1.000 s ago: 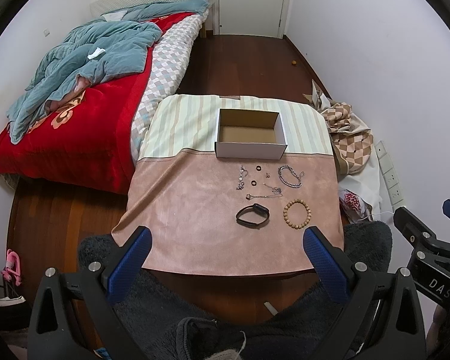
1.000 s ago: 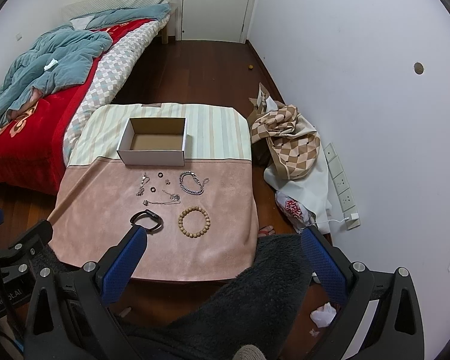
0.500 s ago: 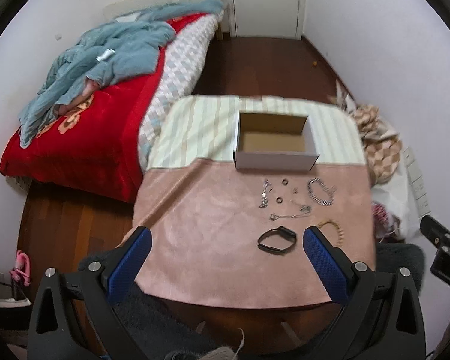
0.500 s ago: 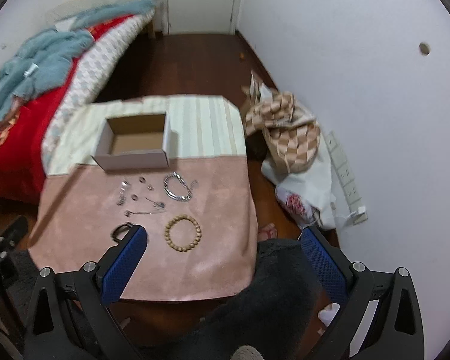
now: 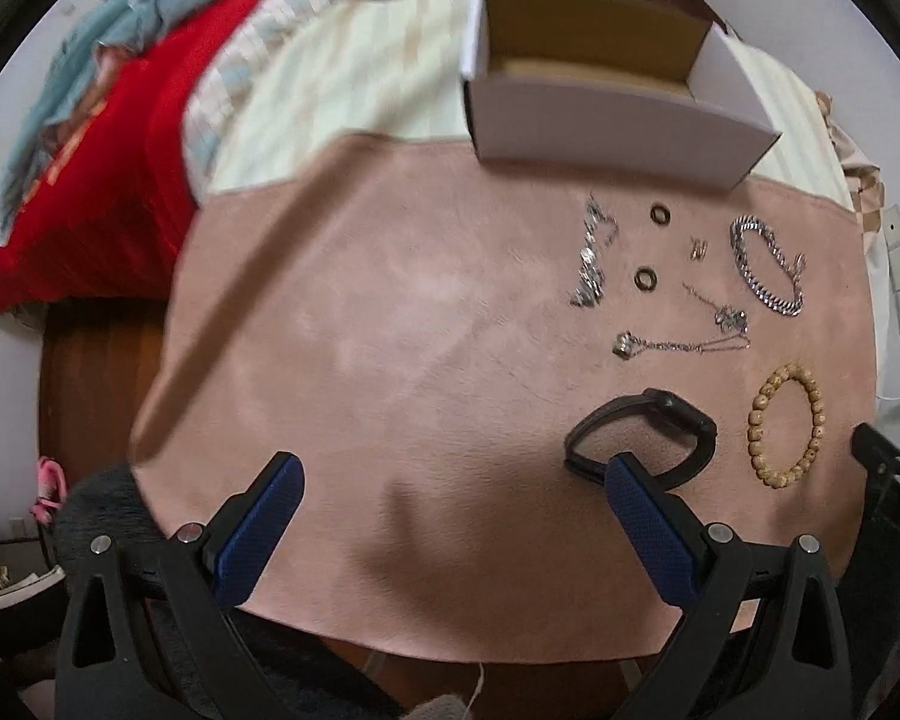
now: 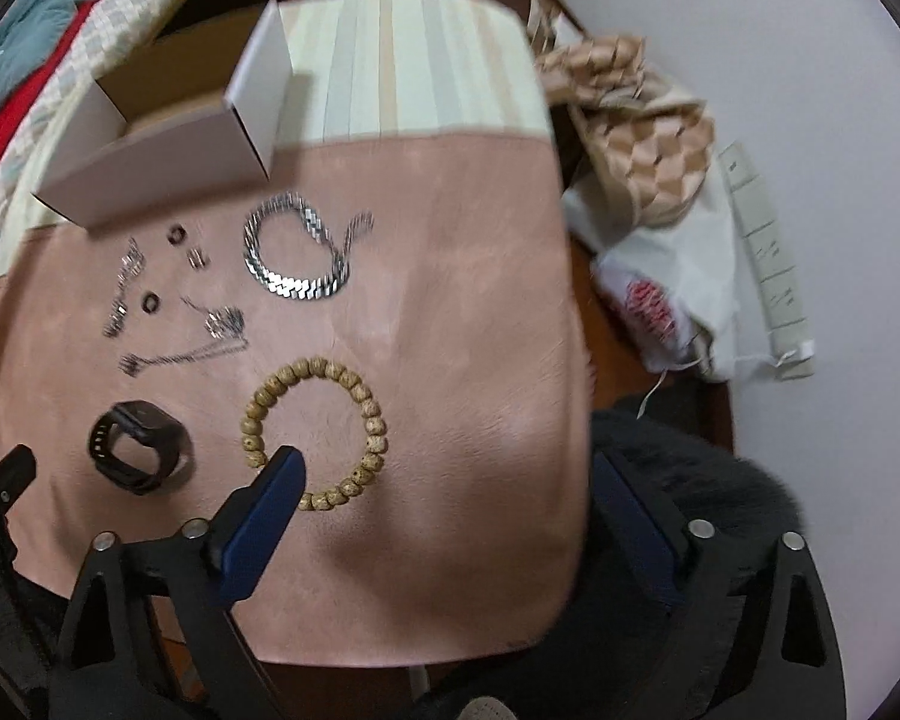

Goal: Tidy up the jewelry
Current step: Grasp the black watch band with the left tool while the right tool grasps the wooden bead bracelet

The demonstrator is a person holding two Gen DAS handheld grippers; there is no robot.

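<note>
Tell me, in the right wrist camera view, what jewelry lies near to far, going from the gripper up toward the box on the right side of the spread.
Wooden bead bracelet → silver chain-link bracelet → open white cardboard box. All lie on the pink cloth.

You've got a wooden bead bracelet (image 6: 313,433) lying flat in a ring, with a black smartwatch (image 6: 140,446) on its side just beside it. Further back: a chunky silver chain bracelet (image 6: 299,254), thin silver necklaces (image 5: 684,333), two dark rings (image 5: 647,278), and an open white cardboard box (image 5: 612,120), upright.
</note>
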